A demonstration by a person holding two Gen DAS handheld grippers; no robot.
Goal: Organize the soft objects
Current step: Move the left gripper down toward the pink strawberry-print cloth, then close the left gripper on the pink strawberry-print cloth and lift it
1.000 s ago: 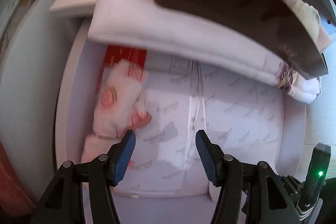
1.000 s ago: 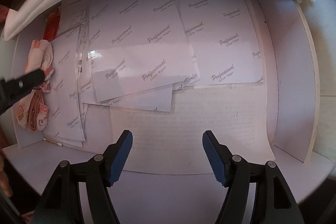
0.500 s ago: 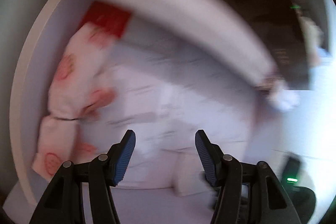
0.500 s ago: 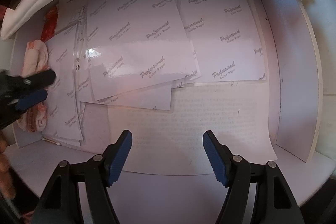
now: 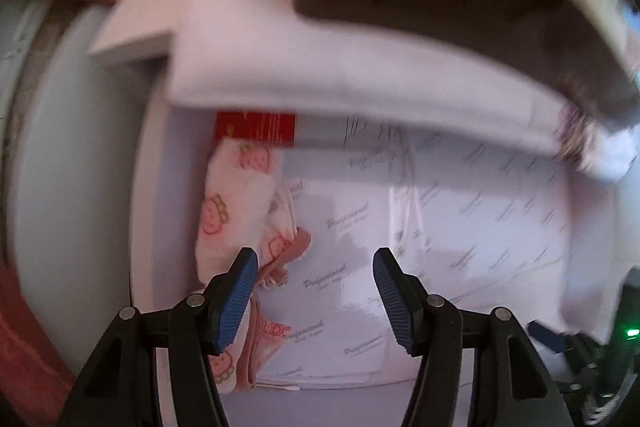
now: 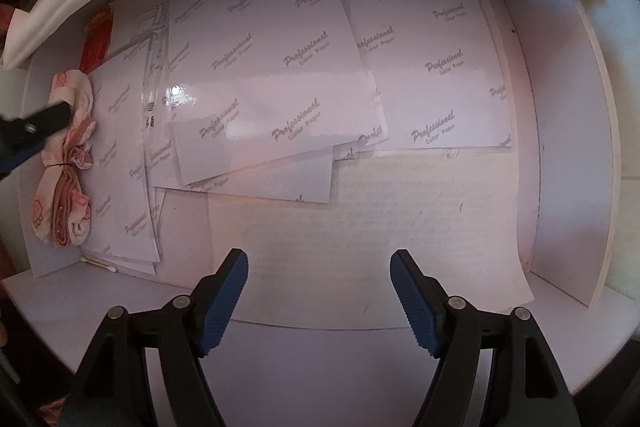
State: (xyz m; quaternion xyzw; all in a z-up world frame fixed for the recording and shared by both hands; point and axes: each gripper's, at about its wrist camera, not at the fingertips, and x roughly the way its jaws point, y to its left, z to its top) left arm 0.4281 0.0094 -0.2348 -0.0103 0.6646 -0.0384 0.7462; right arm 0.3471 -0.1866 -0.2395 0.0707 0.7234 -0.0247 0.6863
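Pink printed socks [image 5: 236,215], a bundled pair tied round the middle by a thin dark band, lying along the compartment's side wall on loose glossy sheets [image 6: 276,75], just ahead and to the near side of the left tongs [image 5: 314,301]. Likely light, limp, easily squashed, sliding readily over slick paper. Best pinched at the banded waist, clear of the sheets. Left tongs spread wide, holding nothing; right tongs [image 6: 320,303] likewise agape and bare, well apart from the bundle.

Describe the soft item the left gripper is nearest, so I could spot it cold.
Look in the white shelf compartment lined with glossy sheets printed "Professional". Against its left wall lies a bundled pink-and-white cloth, by the left gripper. It alone there is crumpled fabric with pink cartoon prints.
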